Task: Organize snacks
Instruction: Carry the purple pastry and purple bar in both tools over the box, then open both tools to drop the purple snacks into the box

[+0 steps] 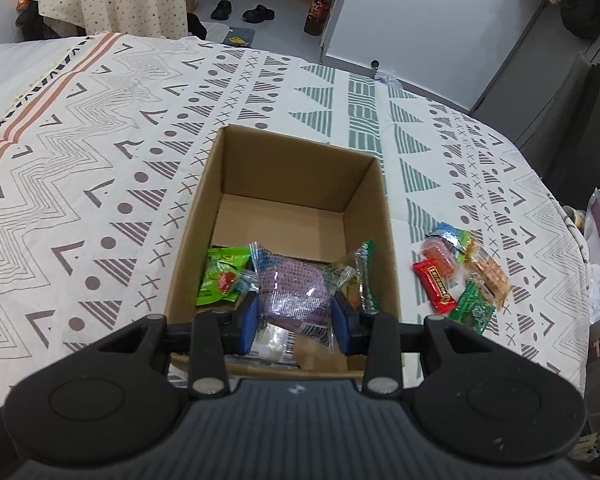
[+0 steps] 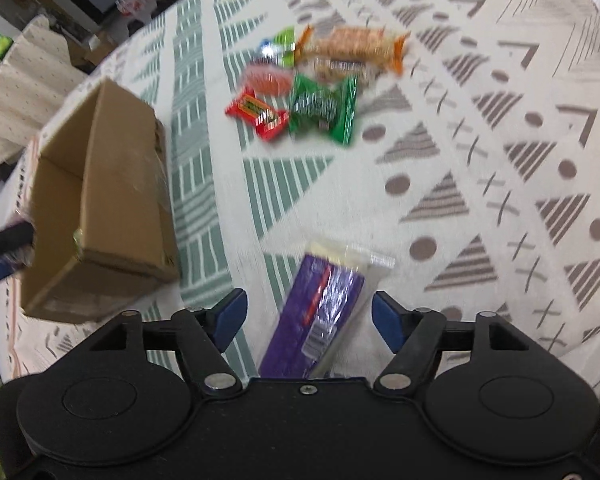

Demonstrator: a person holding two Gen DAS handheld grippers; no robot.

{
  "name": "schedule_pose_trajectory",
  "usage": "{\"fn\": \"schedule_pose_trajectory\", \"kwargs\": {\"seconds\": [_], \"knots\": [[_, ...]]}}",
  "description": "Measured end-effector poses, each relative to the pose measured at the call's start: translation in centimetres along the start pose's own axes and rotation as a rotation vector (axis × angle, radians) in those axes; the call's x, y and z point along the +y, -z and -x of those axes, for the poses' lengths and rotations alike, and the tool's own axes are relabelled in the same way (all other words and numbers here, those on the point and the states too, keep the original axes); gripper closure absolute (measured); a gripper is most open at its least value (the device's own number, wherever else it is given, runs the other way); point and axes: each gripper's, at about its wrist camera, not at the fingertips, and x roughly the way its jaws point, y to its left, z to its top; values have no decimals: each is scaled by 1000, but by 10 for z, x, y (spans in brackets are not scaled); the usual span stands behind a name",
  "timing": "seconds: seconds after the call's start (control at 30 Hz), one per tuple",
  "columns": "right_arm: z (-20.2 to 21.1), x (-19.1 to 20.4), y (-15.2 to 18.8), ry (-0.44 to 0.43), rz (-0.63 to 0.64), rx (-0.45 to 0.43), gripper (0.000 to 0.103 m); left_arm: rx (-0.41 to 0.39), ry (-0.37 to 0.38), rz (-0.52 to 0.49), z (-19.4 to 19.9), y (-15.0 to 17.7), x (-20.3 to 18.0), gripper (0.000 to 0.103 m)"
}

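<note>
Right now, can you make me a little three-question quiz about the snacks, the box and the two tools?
1. True or false: the left tool is clamped on a purple wrapped snack above the cardboard box.
2. Which snack lies between the right tool's open fingers? A) red candy B) long purple packet C) green packet
3. Fill in: the loose pile holding the red candy lies on the tablecloth to the ______ of the box in the left wrist view.

Key: 1 true; 2 B, the long purple packet; 3 right.
</note>
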Motion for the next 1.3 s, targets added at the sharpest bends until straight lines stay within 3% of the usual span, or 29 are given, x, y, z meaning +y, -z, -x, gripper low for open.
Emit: {"fn": "schedule_pose_trajectory", "kwargs": {"seconds": [0.1,0.23,0.37,1.3], "knots": [[-11,2,4,11,-8,24,35,6,-6,7,-2,-2,4,65],[-22,3,6,12,0,41,66,12,-14,10,-5,-4,10,65],[-18,6,3,-7,28,6,74,29,-29,21,-8,-4,17,64],[76,108,-68,-104,280,-234,77,19,-10,28,8,-16,39,23]]}}
